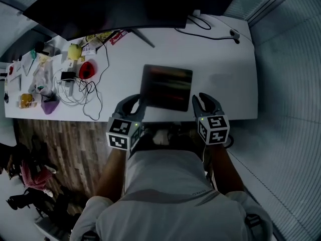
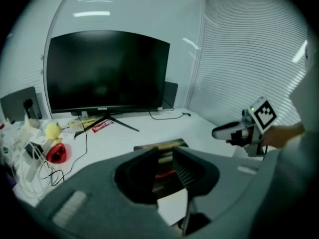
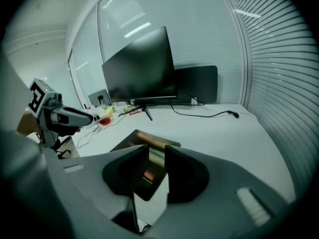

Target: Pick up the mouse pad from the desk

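1. The mouse pad [image 1: 166, 88] lies flat on the desk [image 1: 220, 74], just ahead of both grippers, its near edge between them.
2. The left gripper [image 1: 134, 104] and the right gripper [image 1: 204, 102] each stand slightly spread, pinching nothing.
3. This looks like the approach. Next, each gripper needs to get a jaw under a near corner of the pad, then close.
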`<move>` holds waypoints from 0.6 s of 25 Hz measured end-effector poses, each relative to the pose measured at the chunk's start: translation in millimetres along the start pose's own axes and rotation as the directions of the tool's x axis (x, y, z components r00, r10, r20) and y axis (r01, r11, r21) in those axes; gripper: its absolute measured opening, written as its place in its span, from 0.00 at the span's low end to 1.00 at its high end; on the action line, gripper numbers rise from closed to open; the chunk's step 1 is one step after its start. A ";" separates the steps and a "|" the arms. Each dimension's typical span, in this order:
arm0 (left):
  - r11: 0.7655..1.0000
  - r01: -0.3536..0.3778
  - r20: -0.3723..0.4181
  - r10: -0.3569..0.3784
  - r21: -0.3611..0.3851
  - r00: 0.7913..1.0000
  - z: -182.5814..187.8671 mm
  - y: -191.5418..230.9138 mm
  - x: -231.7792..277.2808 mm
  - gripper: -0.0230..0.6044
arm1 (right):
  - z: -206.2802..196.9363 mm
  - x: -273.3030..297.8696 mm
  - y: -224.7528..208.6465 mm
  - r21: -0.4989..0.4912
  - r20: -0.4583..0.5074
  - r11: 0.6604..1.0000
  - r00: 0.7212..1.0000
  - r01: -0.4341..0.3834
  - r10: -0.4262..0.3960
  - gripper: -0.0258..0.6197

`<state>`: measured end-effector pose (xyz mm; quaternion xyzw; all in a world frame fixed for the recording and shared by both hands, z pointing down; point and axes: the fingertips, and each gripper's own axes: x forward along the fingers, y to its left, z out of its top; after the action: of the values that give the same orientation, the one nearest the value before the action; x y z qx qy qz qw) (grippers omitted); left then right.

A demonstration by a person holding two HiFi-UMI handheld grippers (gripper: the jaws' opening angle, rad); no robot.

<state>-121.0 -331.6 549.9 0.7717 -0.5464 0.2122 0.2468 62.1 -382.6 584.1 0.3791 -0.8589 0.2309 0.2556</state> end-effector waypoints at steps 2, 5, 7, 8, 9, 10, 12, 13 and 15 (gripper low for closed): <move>1.000 -0.001 -0.046 0.001 0.004 0.999 -16.7 11.6 13.1 0.23 | -17.0 15.7 8.3 -0.002 -0.066 1.000 0.998 0.001 -0.002 0.24; 1.000 0.000 -0.140 0.002 0.021 0.990 -45.8 30.3 37.7 0.34 | -42.8 42.1 18.9 -0.008 -0.160 1.000 0.987 0.004 -0.005 0.33; 0.999 -0.006 -0.178 0.013 0.041 0.984 -59.8 42.1 54.4 0.37 | -61.8 59.8 22.2 -0.030 -0.220 0.999 0.975 0.017 -0.024 0.37; 0.999 -0.014 -0.189 0.024 0.052 0.982 -65.5 48.2 62.1 0.37 | -72.2 67.3 23.3 -0.046 -0.254 0.999 0.966 0.025 -0.036 0.41; 0.998 -0.017 -0.203 0.029 0.059 0.979 -71.2 53.2 69.4 0.37 | -82.0 73.4 24.1 -0.059 -0.286 0.998 0.957 0.032 -0.048 0.45; 0.998 -0.012 -0.224 0.025 0.061 0.974 -76.7 56.4 76.5 0.37 | -90.2 77.8 24.2 -0.063 -0.312 0.997 0.948 0.039 -0.057 0.50; 0.998 0.018 -0.273 -0.001 0.062 0.962 -86.1 57.9 90.6 0.41 | -100.6 83.6 23.2 -0.050 -0.344 0.998 0.937 0.050 -0.064 0.53; 0.997 0.037 -0.300 -0.015 0.066 0.954 -90.6 57.3 97.3 0.44 | -104.1 86.2 22.9 -0.039 -0.354 0.998 0.933 0.054 -0.064 0.53; 0.995 0.072 -0.356 -0.044 0.066 0.933 -102.7 54.9 107.5 0.48 | -109.6 90.6 24.5 -0.023 -0.370 0.998 0.927 0.063 -0.067 0.54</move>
<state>-145.2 -363.4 703.3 0.7457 -0.4613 0.3615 0.3170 19.6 -351.4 718.4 0.3556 -0.7835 0.2848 0.4225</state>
